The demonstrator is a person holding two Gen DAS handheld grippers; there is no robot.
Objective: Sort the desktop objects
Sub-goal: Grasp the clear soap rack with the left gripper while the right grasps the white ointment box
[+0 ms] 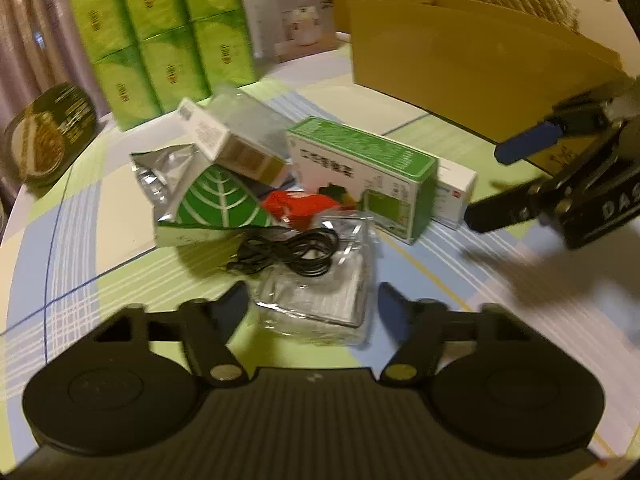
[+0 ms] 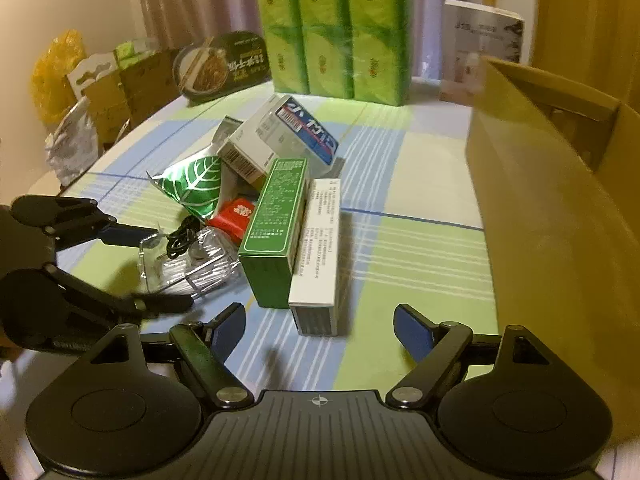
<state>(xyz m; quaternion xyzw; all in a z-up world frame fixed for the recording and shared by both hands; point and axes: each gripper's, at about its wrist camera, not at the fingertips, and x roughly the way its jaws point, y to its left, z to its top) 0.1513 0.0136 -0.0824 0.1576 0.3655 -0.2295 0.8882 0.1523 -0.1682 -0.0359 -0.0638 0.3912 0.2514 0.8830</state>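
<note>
A heap of small things lies on the checked tablecloth (image 2: 400, 248). It holds a clear plastic pack with a black cable (image 1: 316, 280) (image 2: 192, 256), a green box (image 1: 360, 168) (image 2: 276, 224), a white box (image 2: 316, 248) (image 1: 456, 192), a leaf-print foil pouch (image 1: 216, 200) (image 2: 192, 184), a red packet (image 1: 296, 204) (image 2: 236, 216) and a blue-and-white box (image 2: 288, 136). My left gripper (image 1: 314, 306) (image 2: 160, 268) straddles the clear pack, open, with narrow gaps at both pads. The right gripper (image 2: 320, 330) (image 1: 486, 184) is open just before the white box's near end.
An open cardboard box (image 2: 540, 184) (image 1: 460, 68) stands on the right. Green tissue packs (image 2: 336, 28) (image 1: 160, 40), a noodle bowl (image 2: 224, 64) and a white carton (image 2: 480, 48) line the far edge. Bags and boxes (image 2: 80, 92) sit beyond the table's left rim.
</note>
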